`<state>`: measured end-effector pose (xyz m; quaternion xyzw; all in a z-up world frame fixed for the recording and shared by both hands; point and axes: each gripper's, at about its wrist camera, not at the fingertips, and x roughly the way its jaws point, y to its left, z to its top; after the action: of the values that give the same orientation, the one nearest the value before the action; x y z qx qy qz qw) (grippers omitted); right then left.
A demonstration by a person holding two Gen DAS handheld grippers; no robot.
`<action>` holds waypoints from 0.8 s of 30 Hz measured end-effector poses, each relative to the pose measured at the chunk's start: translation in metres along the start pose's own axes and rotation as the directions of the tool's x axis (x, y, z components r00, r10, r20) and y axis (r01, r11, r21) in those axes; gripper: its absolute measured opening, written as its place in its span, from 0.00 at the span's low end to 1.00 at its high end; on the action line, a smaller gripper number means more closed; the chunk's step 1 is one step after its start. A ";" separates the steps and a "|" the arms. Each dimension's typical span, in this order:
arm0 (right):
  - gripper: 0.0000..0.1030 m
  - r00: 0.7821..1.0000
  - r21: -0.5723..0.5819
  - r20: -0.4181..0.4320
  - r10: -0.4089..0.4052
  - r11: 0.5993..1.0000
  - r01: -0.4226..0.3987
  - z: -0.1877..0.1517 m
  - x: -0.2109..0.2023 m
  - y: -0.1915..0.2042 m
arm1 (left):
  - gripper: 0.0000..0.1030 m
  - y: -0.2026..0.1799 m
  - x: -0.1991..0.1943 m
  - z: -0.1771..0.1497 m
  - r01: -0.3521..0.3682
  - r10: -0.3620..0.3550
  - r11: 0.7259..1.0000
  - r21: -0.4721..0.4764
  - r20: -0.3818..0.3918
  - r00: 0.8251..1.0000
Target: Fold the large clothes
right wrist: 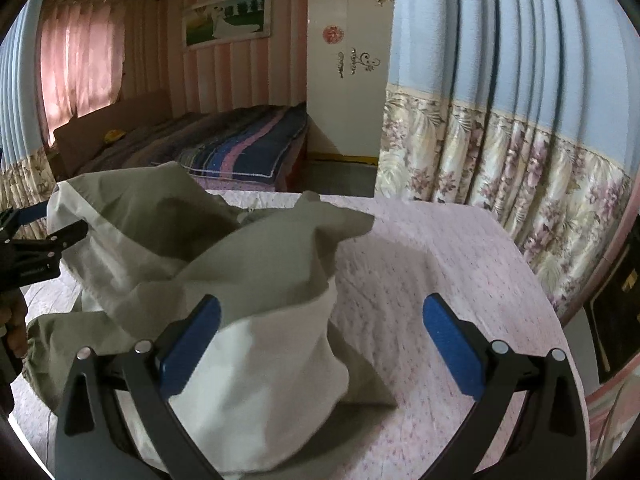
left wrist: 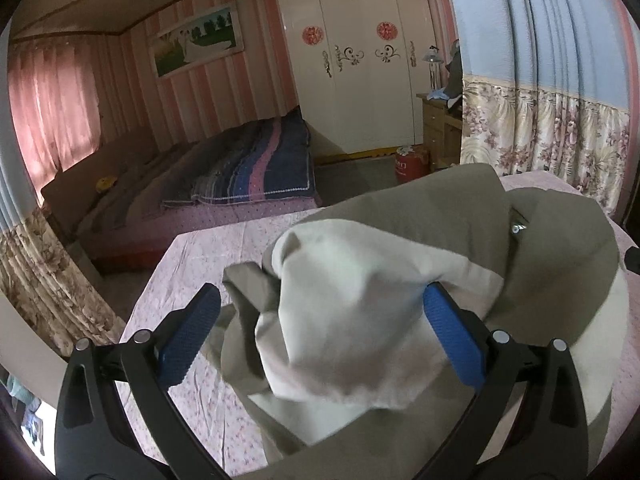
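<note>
The left gripper [left wrist: 322, 330] has its blue-padded jaws spread wide, a bunched fold of the olive-and-cream cloth garment [left wrist: 400, 280] lying between them. The right gripper [right wrist: 320, 338] also gapes apart over the garment's edge. The garment sits rumpled on the pink floral bedsheet [right wrist: 440, 256]. Beyond stands a white wardrobe [left wrist: 360, 80].
</note>
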<state>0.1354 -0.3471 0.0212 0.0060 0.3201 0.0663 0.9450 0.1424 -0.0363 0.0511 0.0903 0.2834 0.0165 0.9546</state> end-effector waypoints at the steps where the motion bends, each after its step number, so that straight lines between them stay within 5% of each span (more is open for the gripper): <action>1: 0.98 1.000 -0.001 -0.006 0.003 1.000 -0.003 0.001 0.005 0.001 | 0.97 0.000 0.004 0.001 0.001 -0.001 1.000 0.002 -0.005 1.000; 14: 0.97 0.991 0.037 -0.089 0.099 0.995 -0.096 -0.002 0.058 0.010 | 0.97 -0.009 0.064 -0.002 0.085 -0.086 0.996 -0.008 -0.120 0.989; 19: 0.40 0.985 0.028 -0.101 0.137 0.990 -0.135 -0.006 0.062 0.017 | 0.97 -0.020 0.081 -0.009 0.116 -0.111 0.993 0.018 -0.169 0.979; 24: 0.19 0.985 0.019 -0.074 0.154 0.988 -0.153 -0.004 0.056 0.015 | 0.92 -0.026 0.086 -0.013 0.147 -0.138 0.988 0.041 -0.168 0.976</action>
<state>0.1755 -0.3249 -0.0153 0.0346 0.3547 0.1370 0.9242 0.2073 -0.0522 -0.0104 0.0934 0.3672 -0.0520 0.9240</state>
